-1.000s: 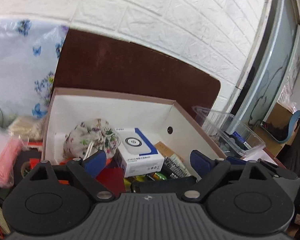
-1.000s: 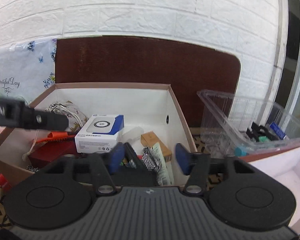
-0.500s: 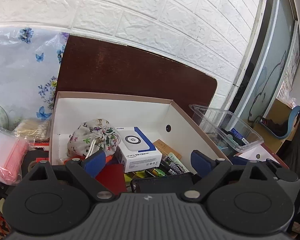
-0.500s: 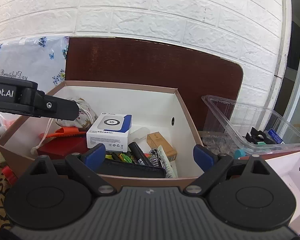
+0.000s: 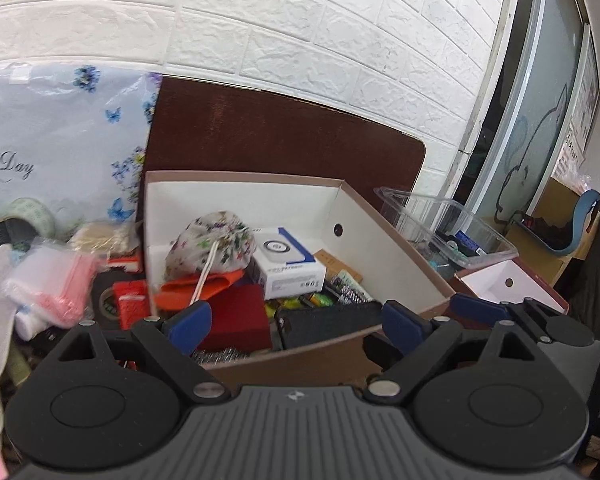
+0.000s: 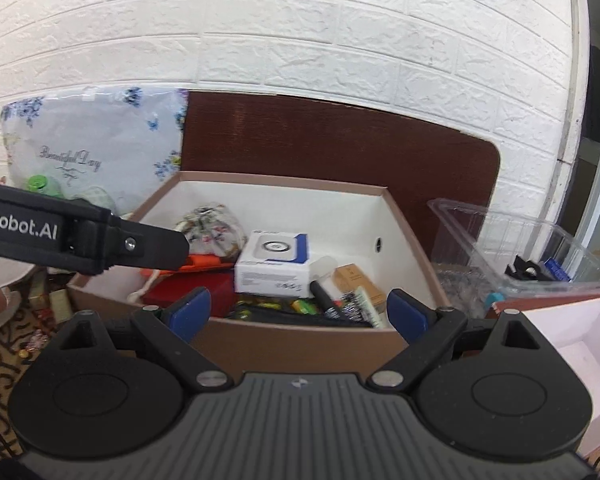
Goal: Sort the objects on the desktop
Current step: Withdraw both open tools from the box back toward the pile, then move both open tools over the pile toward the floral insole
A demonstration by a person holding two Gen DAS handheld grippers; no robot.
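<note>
A brown cardboard box point(image 5: 396, 252) with a white inside holds a floral pouch point(image 5: 216, 240), a white and blue carton point(image 5: 288, 264), a red box point(image 5: 236, 316) and a black case point(image 5: 332, 318). My left gripper point(image 5: 294, 322) hangs open in front of the box's near wall with nothing between its blue pads. In the right wrist view the same box point(image 6: 300, 344) shows the carton point(image 6: 274, 262) and a black marker point(image 6: 322, 292). My right gripper point(image 6: 298, 314) is also open and empty before the near wall. One finger point(image 6: 152, 246) of the left gripper reaches over the box's left side.
A clear plastic tub point(image 6: 520, 248) with small items stands right of the box, and a white-lined box point(image 6: 572, 336) lies nearer at the far right. Left of the box are a pink bag point(image 5: 56, 284), tape rolls and clutter. A dark board and a brick wall stand behind.
The right gripper's jaws have widened from around the black case, which now lies in the box. Both grippers have drawn back from the box, so more of it shows.
</note>
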